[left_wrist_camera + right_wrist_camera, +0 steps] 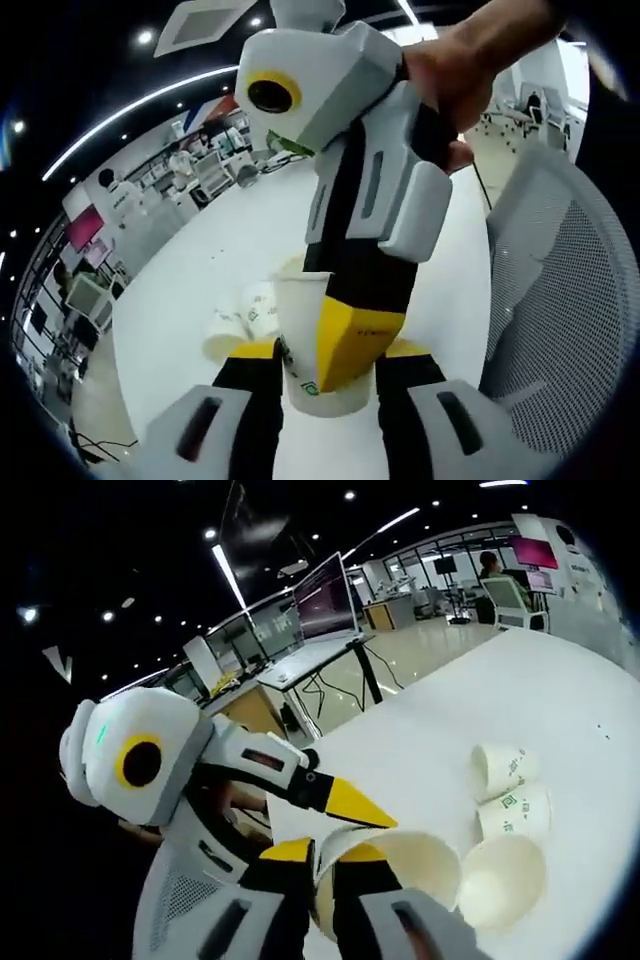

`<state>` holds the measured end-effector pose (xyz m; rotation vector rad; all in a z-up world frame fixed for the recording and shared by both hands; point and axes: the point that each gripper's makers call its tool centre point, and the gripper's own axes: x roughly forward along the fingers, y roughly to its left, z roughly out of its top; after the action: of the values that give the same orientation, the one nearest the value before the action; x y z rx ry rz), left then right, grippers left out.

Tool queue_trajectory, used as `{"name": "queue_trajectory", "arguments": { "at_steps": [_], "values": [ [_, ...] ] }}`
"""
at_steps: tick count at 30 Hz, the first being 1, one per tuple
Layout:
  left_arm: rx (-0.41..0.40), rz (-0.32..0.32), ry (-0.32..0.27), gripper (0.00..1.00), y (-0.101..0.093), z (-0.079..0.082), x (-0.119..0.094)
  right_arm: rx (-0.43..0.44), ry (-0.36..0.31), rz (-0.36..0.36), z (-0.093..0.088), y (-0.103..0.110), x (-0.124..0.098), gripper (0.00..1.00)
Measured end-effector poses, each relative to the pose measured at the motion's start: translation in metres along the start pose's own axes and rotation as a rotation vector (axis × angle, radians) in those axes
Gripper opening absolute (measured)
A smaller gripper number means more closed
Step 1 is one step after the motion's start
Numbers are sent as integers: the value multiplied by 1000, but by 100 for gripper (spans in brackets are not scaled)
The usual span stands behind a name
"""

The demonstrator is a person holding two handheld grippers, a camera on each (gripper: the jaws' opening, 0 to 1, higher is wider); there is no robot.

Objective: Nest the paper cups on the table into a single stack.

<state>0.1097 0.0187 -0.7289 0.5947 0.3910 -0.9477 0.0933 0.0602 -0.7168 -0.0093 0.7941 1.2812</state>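
left gripper view looks down on a white table [200, 270] in a bright open office, with desks and people far off and a grey mesh chair [570, 290] at the right. a paper cup [310, 340] stands between the left gripper [325, 375] jaws, which clamp its sides. the right gripper [350, 345] reaches down from above, held by a hand [470, 70], one yellow jaw on the cup's outer wall; the other jaw is hidden. more cups [240, 320] lie behind. right gripper view shows the same cup [395, 865] with its rim pinched between the right gripper's [325, 855] jaws, the left gripper [365, 815] beside it, and three cups [510, 820] on their sides nearby.
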Motion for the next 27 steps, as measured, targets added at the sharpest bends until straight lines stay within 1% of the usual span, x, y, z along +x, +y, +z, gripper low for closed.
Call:
{"name": "queue_trajectory", "arguments": {
  "at_steps": [2, 3, 6, 9, 11, 15, 16, 20, 23, 27],
  "values": [
    [-21, 5, -12, 35, 1, 3, -1, 12, -12, 0, 1, 1, -3, 1],
    [-27, 6, -17, 35, 1, 4, -2, 5, -17, -3, 1, 3, -6, 1],
    [-59, 13, -25, 36, 1, 6, -2, -32, -24, -6, 2, 3, -6, 0],
    [-93, 20, -35, 36, 1, 8, -2, -75, 4, -34, -5, -2, -9, 0],
    [-100, 23, -36, 36, 0, 8, -2, -80, 7, -41, -6, -6, -10, 0],
    [-117, 37, -39, 35, -1, 7, -3, -83, 8, -56, -5, -7, -15, 0],
    [-123, 38, -39, 35, -1, 7, -3, -85, 5, -61, -5, -7, -17, 0],
    [-154, 57, -22, 44, 2, -2, -4, -83, -12, -89, 0, -9, -24, 0],
    [-204, 70, -18, 45, 2, -7, -7, -86, -30, -103, 4, -11, -31, 0],
    [-243, 88, -7, 47, 2, -15, -11, -90, -43, -122, 7, -14, -38, 0]
  ]
}}
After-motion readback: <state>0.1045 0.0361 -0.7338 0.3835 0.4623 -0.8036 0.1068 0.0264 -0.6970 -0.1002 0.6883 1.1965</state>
